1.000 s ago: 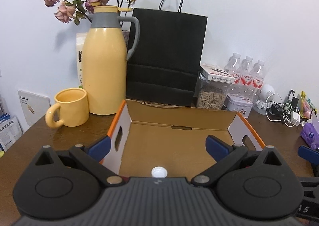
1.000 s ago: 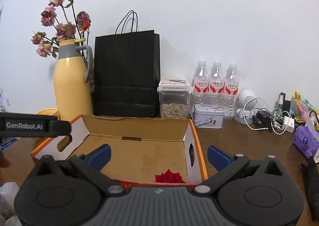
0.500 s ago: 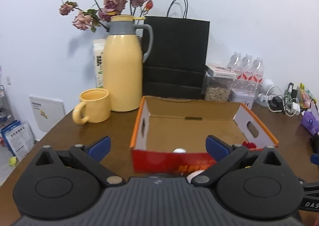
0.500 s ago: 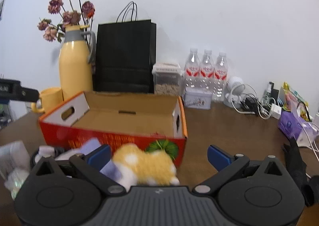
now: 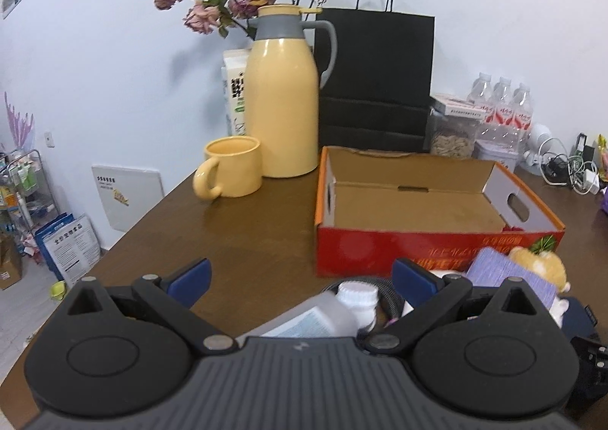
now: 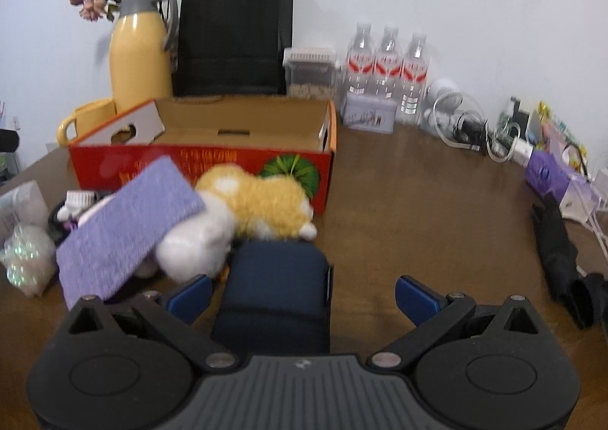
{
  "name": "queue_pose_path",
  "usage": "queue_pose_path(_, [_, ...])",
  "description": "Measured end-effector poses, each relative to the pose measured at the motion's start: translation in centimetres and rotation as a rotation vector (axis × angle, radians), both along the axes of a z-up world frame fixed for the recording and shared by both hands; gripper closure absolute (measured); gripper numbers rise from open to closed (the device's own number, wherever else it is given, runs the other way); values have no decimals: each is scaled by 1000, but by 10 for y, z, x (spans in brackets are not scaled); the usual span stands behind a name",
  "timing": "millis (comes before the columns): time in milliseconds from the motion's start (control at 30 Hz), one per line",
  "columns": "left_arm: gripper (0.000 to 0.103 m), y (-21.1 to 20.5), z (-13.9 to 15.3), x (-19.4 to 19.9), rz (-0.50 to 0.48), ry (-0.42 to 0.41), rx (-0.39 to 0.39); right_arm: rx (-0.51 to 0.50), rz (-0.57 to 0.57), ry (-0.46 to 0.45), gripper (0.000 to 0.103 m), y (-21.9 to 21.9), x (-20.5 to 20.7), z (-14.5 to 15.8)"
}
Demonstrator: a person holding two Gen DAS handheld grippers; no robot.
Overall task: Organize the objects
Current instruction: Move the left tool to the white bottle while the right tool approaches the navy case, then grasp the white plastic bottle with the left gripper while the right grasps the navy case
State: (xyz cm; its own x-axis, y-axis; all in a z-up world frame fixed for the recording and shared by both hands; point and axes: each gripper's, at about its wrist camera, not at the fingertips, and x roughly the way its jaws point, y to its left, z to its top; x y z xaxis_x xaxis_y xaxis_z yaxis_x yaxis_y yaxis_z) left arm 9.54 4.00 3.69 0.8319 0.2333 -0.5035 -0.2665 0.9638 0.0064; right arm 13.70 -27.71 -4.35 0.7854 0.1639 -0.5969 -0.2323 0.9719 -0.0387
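Both grippers fill the lower frame, left gripper and right gripper, jaws spread wide, gripping nothing; the wooden table spans the middle; the red cardboard box sits open at centre left; before it lie a purple sponge, a yellow-and-white plush toy, a navy pouch; a white-capped bottle lies bottom centre of the left view

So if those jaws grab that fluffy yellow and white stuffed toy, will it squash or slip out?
The plush toy looks soft and furry, so it would probably squash and sag rather than slip. It seems light for its bulk. The purple sponge pad leans on it and may slide off when it lifts.
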Motion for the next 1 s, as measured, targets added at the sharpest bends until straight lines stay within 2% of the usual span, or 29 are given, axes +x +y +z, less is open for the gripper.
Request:
queue_pose_path(333, [0,21,-13,-21,44,30,-10,-13,-37,97,0,10,15,-25])
queue_pose_path(433, [0,26,-16,-26,49,34,-19,33,-41,110,0,9,20,-28])
queue_pose_path(667, [0,35,-23,-33,51,45,-46,37,-46,78,0,9,18,-31])
queue_pose_path(733, [0,35,-26,-30,54,57,-55,44,-37,55,13,9,15,-30])
queue_pose_path(767, [0,35,-28,-29,51,62,-61,54,-27,42,29,9,12,-29])
queue_pose_path(800, [0,34,-29,-28,50,67,-66,48,-25,29,35,10,10,-28])
queue_pose_path(1000, [0,24,-34,-21,65,71,-123,67,-38,9,41,7,6,-23])
